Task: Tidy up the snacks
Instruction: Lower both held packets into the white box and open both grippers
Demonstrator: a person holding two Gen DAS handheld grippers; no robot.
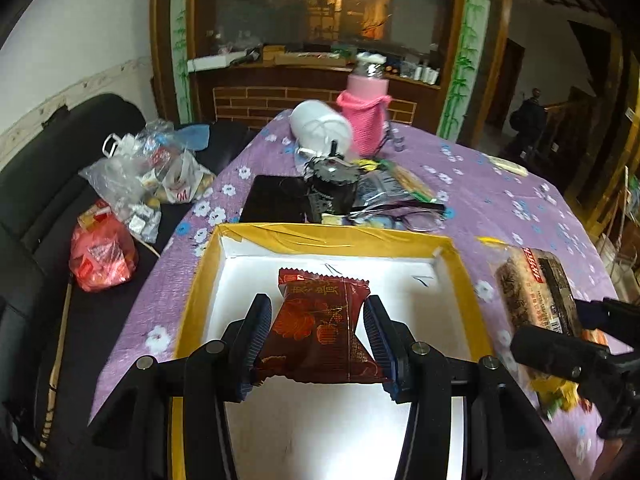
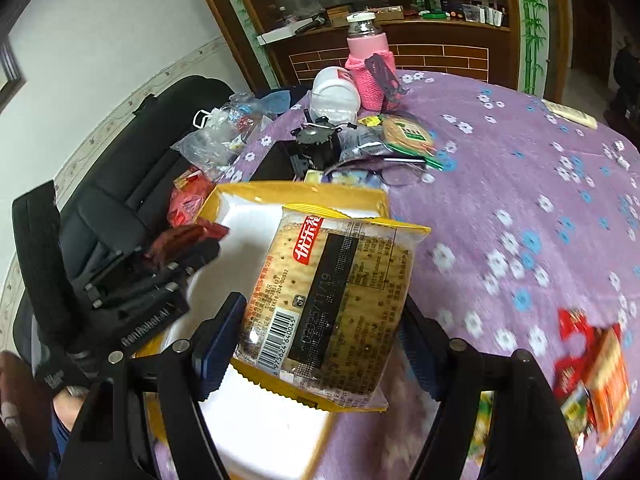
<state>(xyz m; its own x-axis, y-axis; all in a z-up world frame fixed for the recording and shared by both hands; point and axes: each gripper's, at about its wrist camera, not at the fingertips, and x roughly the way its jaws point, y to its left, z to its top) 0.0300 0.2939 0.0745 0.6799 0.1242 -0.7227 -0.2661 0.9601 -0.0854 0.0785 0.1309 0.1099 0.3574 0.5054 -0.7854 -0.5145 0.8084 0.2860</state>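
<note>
Left wrist view: a yellow-rimmed box point(image 1: 200, 280) with a white floor sits on the purple flowered worktop point(image 1: 500, 200). Nothing lies on the part of its floor that shows. The left claw point(image 1: 318, 312) hangs over the box, its two pads pressed against the sides of a dark red snack packet point(image 1: 320, 320), which is held above the white floor. Right of the box, the right claw point(image 1: 576, 320) holds a cracker pack point(image 1: 532, 288) over the worktop. Beyond the box stand a pink-sleeved bottle point(image 1: 366, 116) and a white tub point(image 1: 320, 124) on its side.

Right wrist view: the right claw point(image 2: 320, 320) is closed on the cracker pack point(image 2: 332, 300), its pads against both long sides, over the near right corner of the yellow-rimmed box point(image 2: 248, 192). Left of the box's middle, the left claw point(image 2: 192, 248) carries the dark red snack packet point(image 2: 188, 236). More snacks point(image 2: 596, 372) lie blurred on the worktop point(image 2: 520, 168), well right of the box.
</note>
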